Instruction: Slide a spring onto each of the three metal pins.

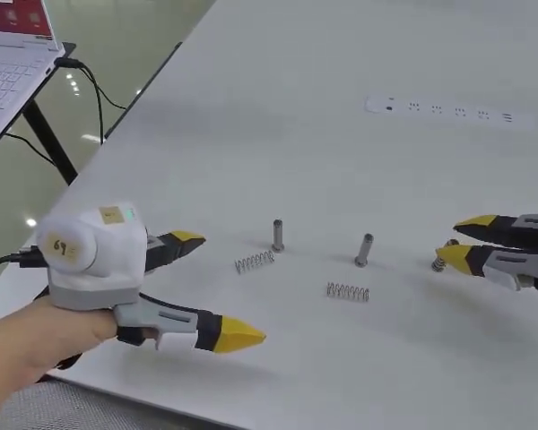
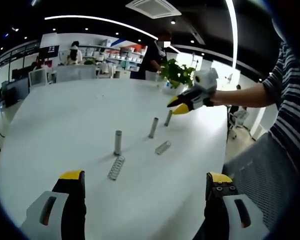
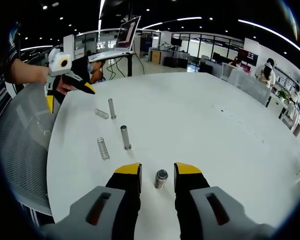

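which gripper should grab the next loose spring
Left. The left gripper is open with a loose spring lying just ahead of it; the right gripper straddles the end pin, which already carries a spring.

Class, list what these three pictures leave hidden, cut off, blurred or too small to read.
- Head view: the third pin is partly hidden behind the yellow tip of the right tool.
- Head view: the right tool's body is cut off by the right edge.
- Head view: the laptop is cut by the top-left corner, and its screen is blurred.
- Head view: markings on the power strip are too small.
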Available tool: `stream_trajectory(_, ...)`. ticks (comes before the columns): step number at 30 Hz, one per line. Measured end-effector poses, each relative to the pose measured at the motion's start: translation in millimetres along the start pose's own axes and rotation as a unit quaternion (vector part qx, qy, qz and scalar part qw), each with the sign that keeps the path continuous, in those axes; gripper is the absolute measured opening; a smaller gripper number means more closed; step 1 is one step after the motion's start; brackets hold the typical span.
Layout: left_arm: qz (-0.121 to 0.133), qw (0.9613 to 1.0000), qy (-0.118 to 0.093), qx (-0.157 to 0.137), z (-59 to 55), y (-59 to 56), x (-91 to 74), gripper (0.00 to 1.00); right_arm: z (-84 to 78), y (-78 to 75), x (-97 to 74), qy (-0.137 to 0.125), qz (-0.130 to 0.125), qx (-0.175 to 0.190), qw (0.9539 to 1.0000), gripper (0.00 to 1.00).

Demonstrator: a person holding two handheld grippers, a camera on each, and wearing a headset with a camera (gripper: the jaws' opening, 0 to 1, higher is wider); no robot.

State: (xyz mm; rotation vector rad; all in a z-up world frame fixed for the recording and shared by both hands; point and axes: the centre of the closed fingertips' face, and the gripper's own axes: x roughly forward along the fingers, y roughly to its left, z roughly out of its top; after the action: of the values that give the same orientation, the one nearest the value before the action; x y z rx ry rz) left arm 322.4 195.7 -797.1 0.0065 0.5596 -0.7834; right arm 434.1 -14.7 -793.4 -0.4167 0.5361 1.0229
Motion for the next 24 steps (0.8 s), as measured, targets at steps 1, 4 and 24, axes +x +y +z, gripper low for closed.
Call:
stream_trajectory(1, 0.000, 1.0000, 0.000, 0.000, 0.0, 0.1, -0.1, 0.98, 1.7, -0.1, -1.6, -0.004, -0.002, 0.003, 1.0000, 0.25)
stream_trajectory(4, -0.001, 1.0000, 0.001, 0.000, -0.3, -0.2, 0.1, 0.98, 6.4, 0.9, -4.9, -0.014, -0.003, 0.009, 0.9999, 0.26)
stream_trajectory(24, 0.001, 1.0000, -0.001, -0.001, 0.2, 1.6, 1.3, 0.98, 24.3, 24.8, -21.2, -0.059, 0.013, 0.054, 0.9967, 0.28)
